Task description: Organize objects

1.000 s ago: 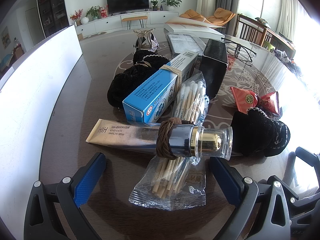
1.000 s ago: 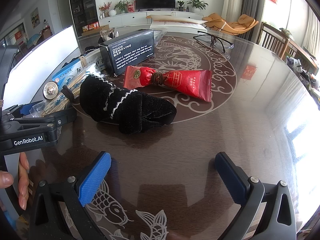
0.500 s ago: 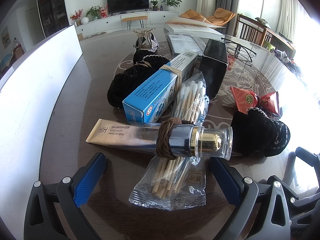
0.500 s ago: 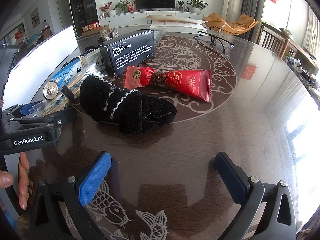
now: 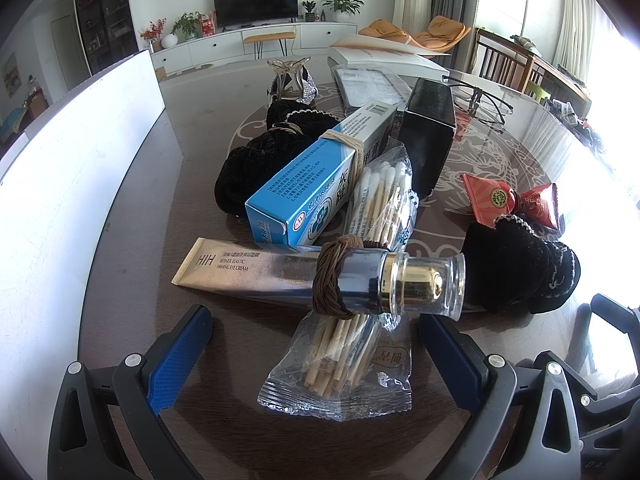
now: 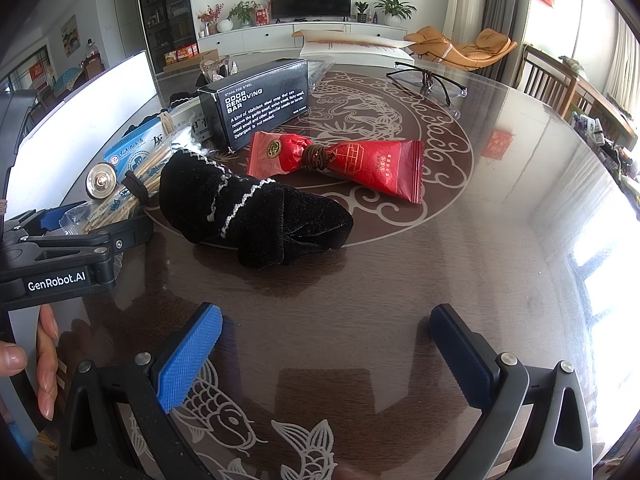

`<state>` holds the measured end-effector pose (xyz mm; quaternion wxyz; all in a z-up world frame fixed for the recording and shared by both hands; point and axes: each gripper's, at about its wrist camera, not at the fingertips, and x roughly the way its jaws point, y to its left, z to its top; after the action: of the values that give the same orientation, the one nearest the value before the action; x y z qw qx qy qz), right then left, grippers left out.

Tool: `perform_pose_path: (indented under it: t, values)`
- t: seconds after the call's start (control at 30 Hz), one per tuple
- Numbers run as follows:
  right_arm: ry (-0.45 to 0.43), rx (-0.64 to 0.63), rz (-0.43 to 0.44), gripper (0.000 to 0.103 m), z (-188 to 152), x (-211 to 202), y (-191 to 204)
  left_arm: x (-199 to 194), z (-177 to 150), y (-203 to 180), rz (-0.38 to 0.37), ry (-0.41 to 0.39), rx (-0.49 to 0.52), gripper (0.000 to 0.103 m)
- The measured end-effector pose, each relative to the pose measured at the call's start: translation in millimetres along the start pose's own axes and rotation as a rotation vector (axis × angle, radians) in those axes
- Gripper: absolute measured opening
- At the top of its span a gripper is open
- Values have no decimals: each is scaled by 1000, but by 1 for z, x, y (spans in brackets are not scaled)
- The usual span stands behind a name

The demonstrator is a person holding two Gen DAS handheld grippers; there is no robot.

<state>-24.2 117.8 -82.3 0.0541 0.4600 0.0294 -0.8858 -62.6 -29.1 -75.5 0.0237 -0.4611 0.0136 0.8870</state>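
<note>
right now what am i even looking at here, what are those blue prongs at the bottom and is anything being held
Each picture comes from a camera mounted on a hand-held gripper that a person carries, one per hand. The blue prongs are its two fingers.

The left camera shows the left hand-held gripper, open, in front of a cream tube lying across a bag of cotton swabs, with a blue box behind.

The right camera shows the right hand-held gripper, open over bare table. Beyond lie a black cloth, a red packet and a black box.

Nothing is held.
</note>
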Motion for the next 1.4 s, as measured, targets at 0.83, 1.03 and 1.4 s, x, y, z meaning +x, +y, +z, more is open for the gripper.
perform_pose_path:
  t: [0.83, 1.03, 1.4]
  values:
    - [0, 0, 1, 103, 0, -1, 0, -35, 19, 23, 85, 50, -121, 103]
    - [0, 0, 0, 103, 0, -1, -1, -51, -19, 54, 100, 110, -143, 101]
    - [0, 0, 0, 103, 0, -1, -1, -18, 36, 35, 130, 42, -211, 101]
